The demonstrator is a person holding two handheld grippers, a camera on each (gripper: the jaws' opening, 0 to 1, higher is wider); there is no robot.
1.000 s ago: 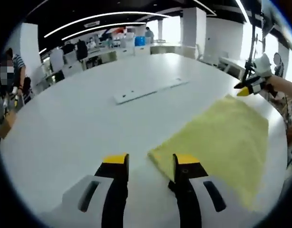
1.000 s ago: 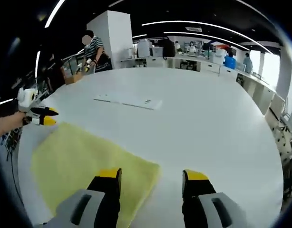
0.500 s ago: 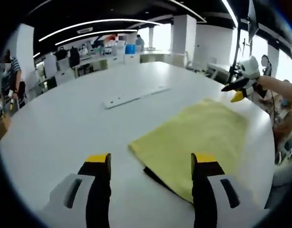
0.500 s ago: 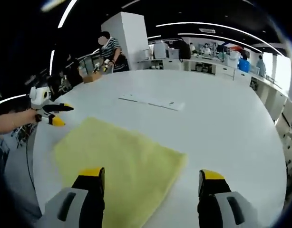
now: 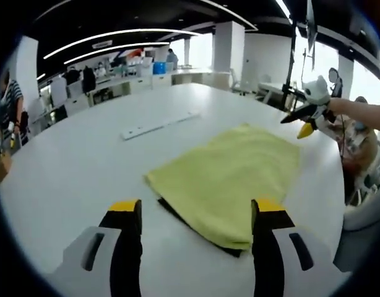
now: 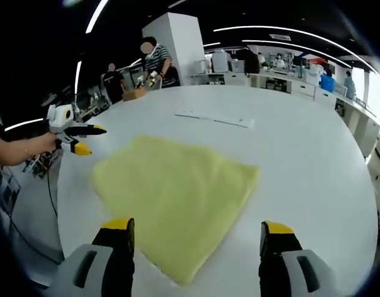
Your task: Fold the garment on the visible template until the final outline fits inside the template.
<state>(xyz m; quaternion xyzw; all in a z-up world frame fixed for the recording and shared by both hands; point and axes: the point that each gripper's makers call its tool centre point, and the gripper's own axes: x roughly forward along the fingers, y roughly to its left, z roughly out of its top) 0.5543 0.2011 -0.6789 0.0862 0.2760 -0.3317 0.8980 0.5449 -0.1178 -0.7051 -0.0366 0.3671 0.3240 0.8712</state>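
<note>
Left gripper view: left hand-held gripper (image 5: 196, 213) spread, empty, above yellow garment (image 5: 230, 176) lying flat on white desk (image 5: 72, 167), dark template edge (image 5: 171, 211) beneath. Right gripper view: right hand-held gripper (image 6: 197, 234) spread, garment between jaws.

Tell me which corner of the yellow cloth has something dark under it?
The corner of the yellow cloth nearest the left gripper, between its open fingers; a dark layer peeks out beneath it.

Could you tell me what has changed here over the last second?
Both open grippers, left and right, have drawn back from the yellow garment, their jaws widening. The garment lies flat on the white table as before, ungripped throughout.
</note>
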